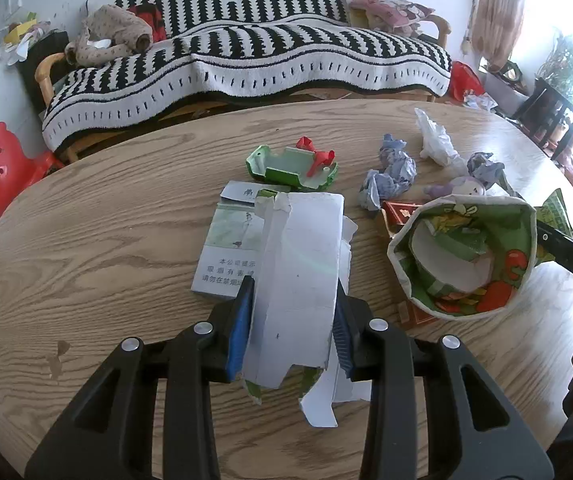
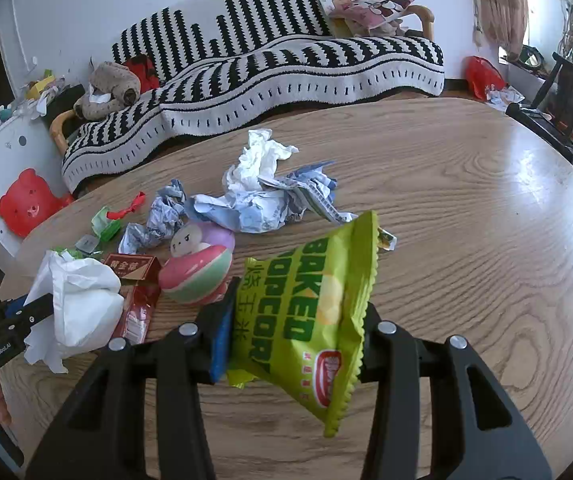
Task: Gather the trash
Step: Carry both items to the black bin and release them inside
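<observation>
Left gripper [image 1: 292, 320] clamps torn white carton [image 1: 302, 272] above the table [image 1: 106, 240]. Fabric basket [image 1: 522, 216] holds some scraps. Right gripper [image 2: 294, 328] pinches popcorn bag [image 2: 310, 300]. Crumpled paper [image 2: 254, 204], red box [image 2: 132, 266] remain: roughly midway.

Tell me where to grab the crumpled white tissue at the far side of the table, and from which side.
Grip the crumpled white tissue at its raised upper bulk, coming straight down from above. It stands taller than the blue-printed paper pressed against its near side, so a low side approach would likely catch that paper too. Both grippers are full now.
</observation>
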`<state>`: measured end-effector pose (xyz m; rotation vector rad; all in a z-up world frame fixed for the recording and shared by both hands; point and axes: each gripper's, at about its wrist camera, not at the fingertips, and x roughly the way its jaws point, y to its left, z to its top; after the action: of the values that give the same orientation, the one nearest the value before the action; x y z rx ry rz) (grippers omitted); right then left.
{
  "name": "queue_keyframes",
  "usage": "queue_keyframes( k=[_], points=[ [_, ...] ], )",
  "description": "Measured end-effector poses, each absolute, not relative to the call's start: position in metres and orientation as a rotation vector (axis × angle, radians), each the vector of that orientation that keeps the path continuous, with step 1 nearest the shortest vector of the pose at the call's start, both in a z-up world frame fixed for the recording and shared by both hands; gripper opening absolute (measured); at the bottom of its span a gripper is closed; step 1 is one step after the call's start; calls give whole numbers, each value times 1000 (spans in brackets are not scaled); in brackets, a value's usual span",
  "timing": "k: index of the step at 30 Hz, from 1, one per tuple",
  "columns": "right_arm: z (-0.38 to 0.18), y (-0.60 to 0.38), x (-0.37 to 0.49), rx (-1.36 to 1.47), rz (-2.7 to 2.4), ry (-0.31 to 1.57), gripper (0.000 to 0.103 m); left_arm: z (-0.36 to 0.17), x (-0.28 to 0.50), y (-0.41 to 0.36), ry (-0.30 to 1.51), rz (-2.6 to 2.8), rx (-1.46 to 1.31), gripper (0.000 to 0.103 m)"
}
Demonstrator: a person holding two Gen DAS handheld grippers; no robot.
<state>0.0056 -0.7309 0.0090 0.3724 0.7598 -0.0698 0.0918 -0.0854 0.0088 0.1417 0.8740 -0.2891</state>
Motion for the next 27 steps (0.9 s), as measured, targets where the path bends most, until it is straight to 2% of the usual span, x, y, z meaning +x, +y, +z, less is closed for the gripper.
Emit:
queue_keyframes(
  k=[20, 27],
  points=[
    [7, -728, 7, 368, -68, 768, 45, 9, 91, -82, 871, -283, 140, 36],
    [19, -747, -12, 420, -81, 719, 45, 57, 59, -68, 768, -258, -3, 36]
  ],
)
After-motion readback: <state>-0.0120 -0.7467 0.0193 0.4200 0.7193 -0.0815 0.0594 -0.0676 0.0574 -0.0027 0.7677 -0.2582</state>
